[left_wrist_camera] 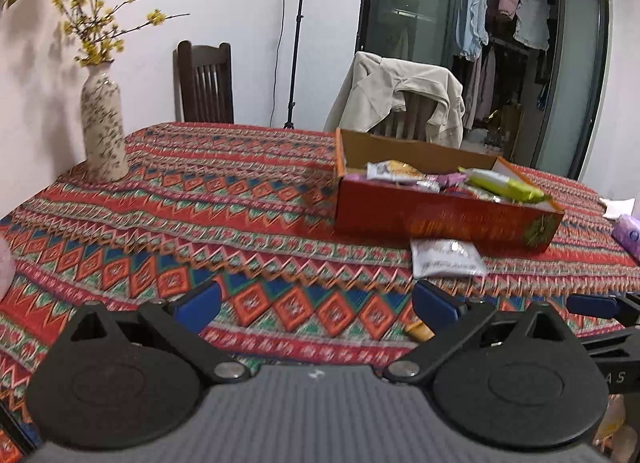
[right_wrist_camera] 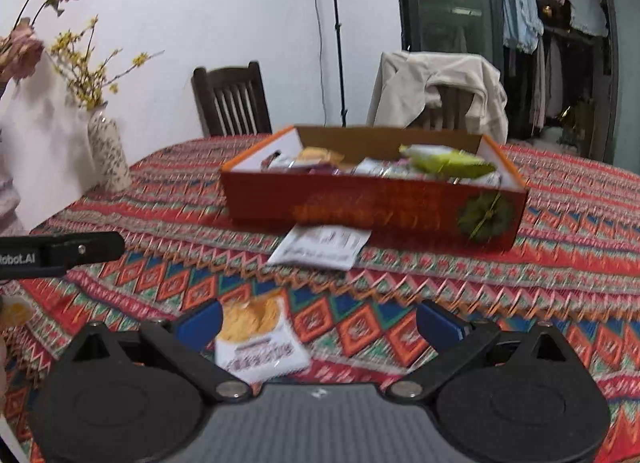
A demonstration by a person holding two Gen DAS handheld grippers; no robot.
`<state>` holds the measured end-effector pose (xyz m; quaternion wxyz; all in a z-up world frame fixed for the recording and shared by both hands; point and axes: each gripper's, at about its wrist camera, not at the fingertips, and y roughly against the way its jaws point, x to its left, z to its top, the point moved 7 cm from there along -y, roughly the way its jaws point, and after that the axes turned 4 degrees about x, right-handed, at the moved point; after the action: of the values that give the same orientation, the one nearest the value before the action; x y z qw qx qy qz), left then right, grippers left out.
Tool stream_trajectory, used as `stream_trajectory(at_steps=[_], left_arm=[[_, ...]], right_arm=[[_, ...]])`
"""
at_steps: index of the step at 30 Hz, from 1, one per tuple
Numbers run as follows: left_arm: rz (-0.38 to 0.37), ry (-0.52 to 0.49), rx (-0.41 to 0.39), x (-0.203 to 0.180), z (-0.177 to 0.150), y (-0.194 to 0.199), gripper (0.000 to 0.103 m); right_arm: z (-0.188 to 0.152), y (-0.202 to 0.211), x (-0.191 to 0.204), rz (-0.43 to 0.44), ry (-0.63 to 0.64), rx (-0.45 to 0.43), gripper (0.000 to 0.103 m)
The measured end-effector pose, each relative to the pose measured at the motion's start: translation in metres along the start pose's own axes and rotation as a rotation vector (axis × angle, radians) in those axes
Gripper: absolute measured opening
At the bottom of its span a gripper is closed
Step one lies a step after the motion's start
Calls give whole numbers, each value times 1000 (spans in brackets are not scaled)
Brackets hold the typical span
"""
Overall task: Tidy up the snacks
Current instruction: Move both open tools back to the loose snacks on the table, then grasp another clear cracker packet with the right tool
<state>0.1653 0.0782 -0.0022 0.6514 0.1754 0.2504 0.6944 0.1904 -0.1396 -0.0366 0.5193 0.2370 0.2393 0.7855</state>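
Shallow red cardboard box (right_wrist_camera: 372,207) of glossy snack wrappers sits toward the far edge of the woven zigzag tablecloth (left_wrist_camera: 224,215). Flat white packet (right_wrist_camera: 320,249) lies touching its near wall. Right gripper (right_wrist_camera: 318,323) released, wide over a white cracker packet (right_wrist_camera: 258,337), seen only in the right view. Left gripper (left_wrist_camera: 316,299) released, empty. Speckled ceramic vase (left_wrist_camera: 103,123) at the left edge.

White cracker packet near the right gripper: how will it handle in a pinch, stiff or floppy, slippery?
The cracker packet looks like a thin, flat film pouch, so probably light and floppy at the edges. Its surface looks glossy, so it may slide on the tablecloth if nudged. The printed crackers suggest brittle contents; pinch gently. The right gripper is open around it.
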Motion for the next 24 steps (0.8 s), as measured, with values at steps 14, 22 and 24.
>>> stream_trajectory(at_steps=[14, 22, 24], left_arm=[[21, 35, 54, 28, -28, 2, 103], [27, 52, 65, 36, -31, 1, 103], [31, 57, 71, 37, -31, 0, 103]], right_arm=[[-8, -54, 32, -39, 90, 167, 103], [-5, -60, 28, -47, 74, 130, 103], [-4, -62, 29, -40, 84, 136, 103]])
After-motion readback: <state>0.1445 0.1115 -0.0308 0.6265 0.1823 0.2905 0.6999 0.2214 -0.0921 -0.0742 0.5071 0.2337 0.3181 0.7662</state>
